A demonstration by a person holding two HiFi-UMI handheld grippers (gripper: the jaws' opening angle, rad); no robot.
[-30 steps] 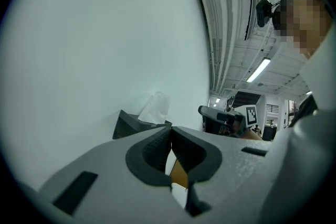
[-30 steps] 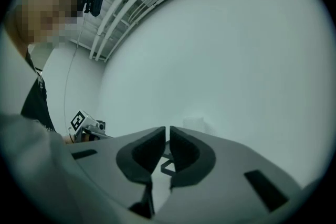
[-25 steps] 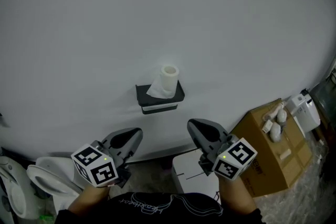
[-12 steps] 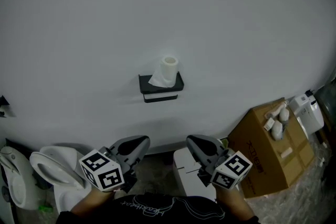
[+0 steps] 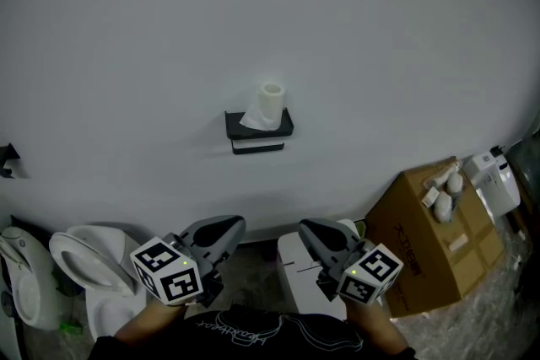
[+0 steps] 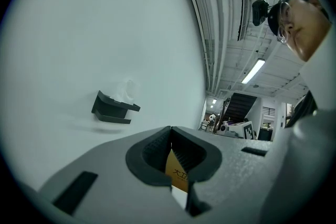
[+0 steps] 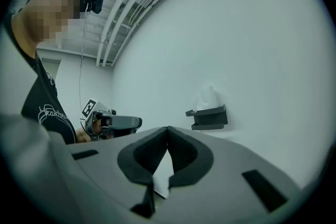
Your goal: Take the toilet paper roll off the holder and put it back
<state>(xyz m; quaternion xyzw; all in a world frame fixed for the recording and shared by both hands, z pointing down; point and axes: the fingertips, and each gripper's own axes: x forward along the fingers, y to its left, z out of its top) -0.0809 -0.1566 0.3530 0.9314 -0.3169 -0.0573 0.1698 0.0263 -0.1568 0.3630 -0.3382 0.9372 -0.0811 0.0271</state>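
Observation:
A white toilet paper roll [image 5: 269, 104] stands upright on top of a black wall-mounted holder [image 5: 258, 129], a loose sheet hanging over the shelf's front. The roll [image 6: 126, 91] and holder [image 6: 112, 108] show far off in the left gripper view, and again as roll [image 7: 208, 97] on holder [image 7: 208, 117] in the right gripper view. My left gripper [image 5: 234, 225] and right gripper [image 5: 309, 229] are low and well short of the wall, side by side. Both have their jaws shut with the tips touching and nothing between them.
A toilet [image 5: 84, 262] stands at lower left. A white box [image 5: 297, 265] sits below the right gripper. A cardboard box [image 5: 439, 240] with small white items on top stands at right, with a white device [image 5: 492, 178] beside it. The wall [image 5: 270, 13] is plain white.
The holder and roll sit higher and smaller in the head view, so I have drawn back from the wall. Both grippers have dropped lower in the view and stay shut.

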